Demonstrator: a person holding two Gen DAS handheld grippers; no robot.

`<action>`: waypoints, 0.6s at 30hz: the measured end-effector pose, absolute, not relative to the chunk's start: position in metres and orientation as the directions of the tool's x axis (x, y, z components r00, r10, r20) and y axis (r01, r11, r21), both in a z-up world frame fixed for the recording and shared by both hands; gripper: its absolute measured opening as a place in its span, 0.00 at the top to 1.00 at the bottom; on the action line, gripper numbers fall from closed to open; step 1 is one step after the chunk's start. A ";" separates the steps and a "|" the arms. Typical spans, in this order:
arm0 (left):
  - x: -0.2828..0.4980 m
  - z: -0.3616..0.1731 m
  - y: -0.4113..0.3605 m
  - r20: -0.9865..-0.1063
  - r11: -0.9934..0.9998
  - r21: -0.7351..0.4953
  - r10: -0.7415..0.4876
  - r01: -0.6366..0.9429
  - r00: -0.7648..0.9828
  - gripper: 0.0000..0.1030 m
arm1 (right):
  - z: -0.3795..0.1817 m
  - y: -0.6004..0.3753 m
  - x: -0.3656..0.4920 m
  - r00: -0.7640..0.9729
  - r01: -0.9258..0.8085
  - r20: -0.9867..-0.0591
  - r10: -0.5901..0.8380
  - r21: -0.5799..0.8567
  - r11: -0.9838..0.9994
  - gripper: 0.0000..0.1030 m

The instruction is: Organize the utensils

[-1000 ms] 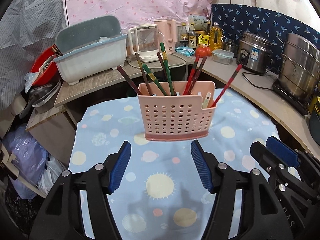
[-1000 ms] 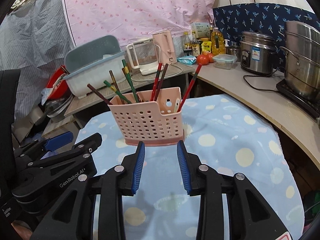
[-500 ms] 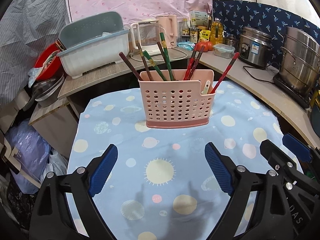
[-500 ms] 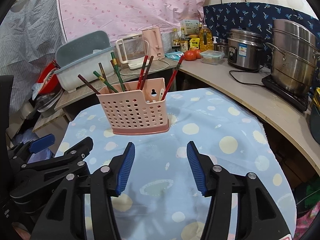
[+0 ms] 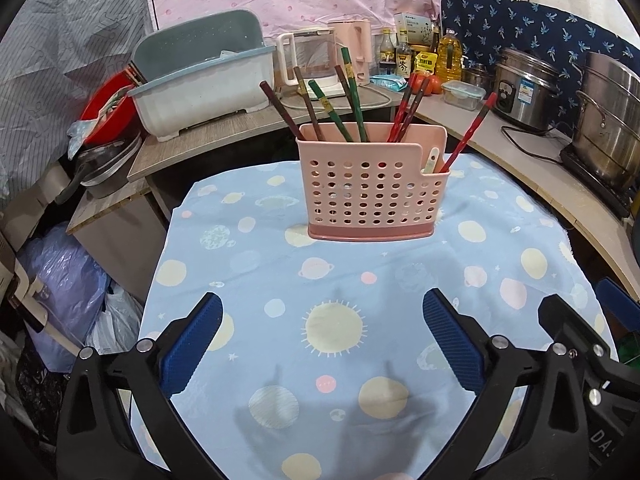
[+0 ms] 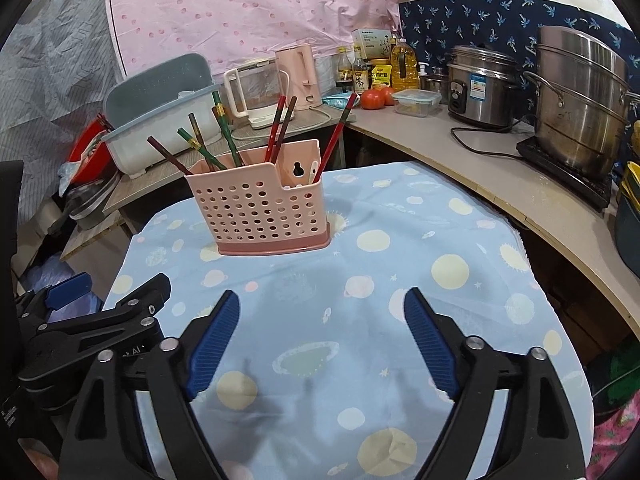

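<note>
A pink perforated utensil holder [image 5: 370, 188] [image 6: 262, 214] stands upright on the blue planet-print cloth [image 5: 360, 300] [image 6: 400, 280]. Several chopsticks [image 5: 352, 92] [image 6: 224, 128], brown, green and red, stick out of it, and a small white spoon [image 5: 431, 160] [image 6: 314, 169] sits in its low side pocket. My left gripper [image 5: 322, 312] hovers over the cloth in front of the holder, jaws still opening, nothing between them. My right gripper [image 6: 322, 308] is beside it, jaws likewise opening and empty. Each gripper shows at the edge of the other's view.
Behind the cloth a low shelf carries a pale dish-drainer tub [image 5: 204, 92], a glass jug [image 5: 304, 60] and a pink kettle [image 6: 298, 76]. The curved counter [image 6: 500, 176] on the right holds tomatoes, bottles, a rice cooker [image 6: 482, 88] and a tall steel steamer [image 6: 580, 100]. Bags [image 5: 72, 280] lie at the left.
Both grippers' jaws have spread much wider. Both have drawn back from the holder, which now stands farther away on the cloth.
</note>
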State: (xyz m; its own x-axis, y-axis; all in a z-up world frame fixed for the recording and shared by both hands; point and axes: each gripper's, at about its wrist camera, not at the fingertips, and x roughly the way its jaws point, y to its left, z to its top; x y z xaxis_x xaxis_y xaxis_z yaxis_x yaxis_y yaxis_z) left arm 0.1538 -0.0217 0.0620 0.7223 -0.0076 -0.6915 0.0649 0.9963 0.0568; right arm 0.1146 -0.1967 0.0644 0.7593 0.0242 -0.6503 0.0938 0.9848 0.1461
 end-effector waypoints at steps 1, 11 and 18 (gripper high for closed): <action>0.154 0.062 -0.021 -0.694 0.997 0.052 -0.011 0.065 0.720 0.07 | 0.064 -0.197 0.114 0.759 0.089 -0.651 0.030 0.150 0.985 0.17; 0.148 0.062 -0.017 -0.687 0.997 0.067 0.012 0.046 0.727 0.07 | 0.061 -0.196 0.107 0.761 0.094 -0.648 0.017 0.136 0.986 0.05; 0.144 0.063 -0.018 -0.683 0.996 0.077 0.020 0.044 0.730 0.07 | 0.062 -0.194 0.104 0.764 0.101 -0.645 0.000 0.118 0.988 0.05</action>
State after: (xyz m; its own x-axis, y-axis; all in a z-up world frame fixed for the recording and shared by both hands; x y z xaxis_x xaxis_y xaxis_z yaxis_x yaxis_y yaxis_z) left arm 0.1436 -0.0179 0.0627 0.7300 0.0203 -0.6832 0.0445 0.9960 0.0771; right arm 0.1042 -0.1945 0.0617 0.7640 -0.0004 -0.6452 0.1005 0.9879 0.1184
